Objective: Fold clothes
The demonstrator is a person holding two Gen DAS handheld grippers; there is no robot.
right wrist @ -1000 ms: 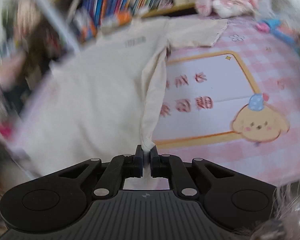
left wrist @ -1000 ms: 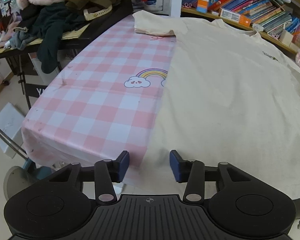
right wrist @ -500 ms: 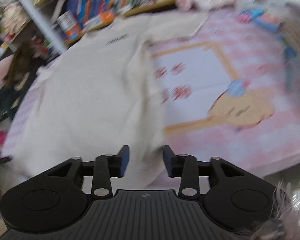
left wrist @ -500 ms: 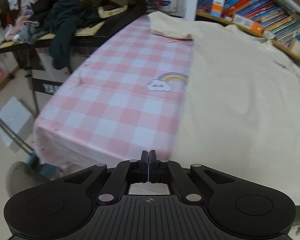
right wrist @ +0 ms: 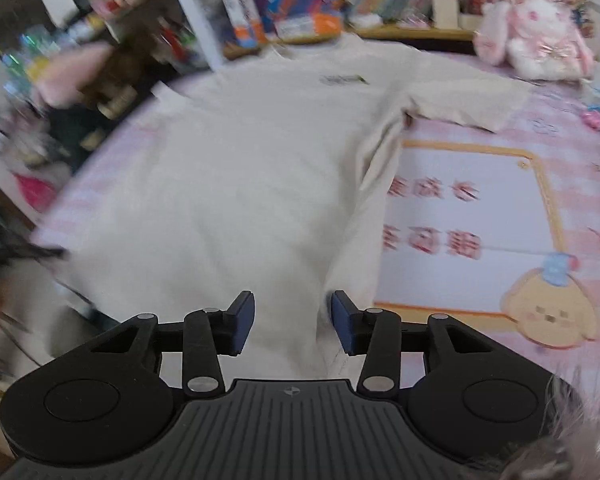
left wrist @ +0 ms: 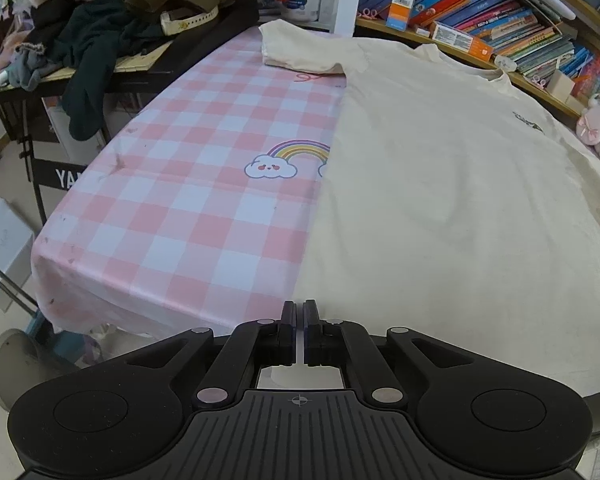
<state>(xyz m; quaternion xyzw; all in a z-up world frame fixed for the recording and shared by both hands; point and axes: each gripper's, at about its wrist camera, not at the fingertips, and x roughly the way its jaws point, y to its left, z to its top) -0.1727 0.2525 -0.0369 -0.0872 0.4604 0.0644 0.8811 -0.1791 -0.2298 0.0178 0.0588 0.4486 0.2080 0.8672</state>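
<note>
While my left tool [left wrist: 299, 312] is pressed together at the cream T-shirt [left wrist: 440, 200] hem, I can't tell whether it pinches cloth. My right tool [right wrist: 293, 308] has just been spreading, pads clear of the shirt between them.

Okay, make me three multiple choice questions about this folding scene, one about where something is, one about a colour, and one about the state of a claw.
1. Where does the rainbow and cloud print sit?
A. on the shirt's chest
B. on the tablecloth beside the shirt's edge
C. on the bookshelf

2. What colour is the T-shirt?
A. cream
B. dark green
C. pink

3. How does the right claw stand?
A. clamped on a sleeve
B. shut on nothing
C. open over the shirt's hem

Answers:
1. B, the print lies on the checked tablecloth, partly covered by the shirt's edge.
2. A, the spread shirt is cream in both views.
3. C, its blue pads stand apart with fabric below them, unpressed; the jaws have just been opening.
</note>
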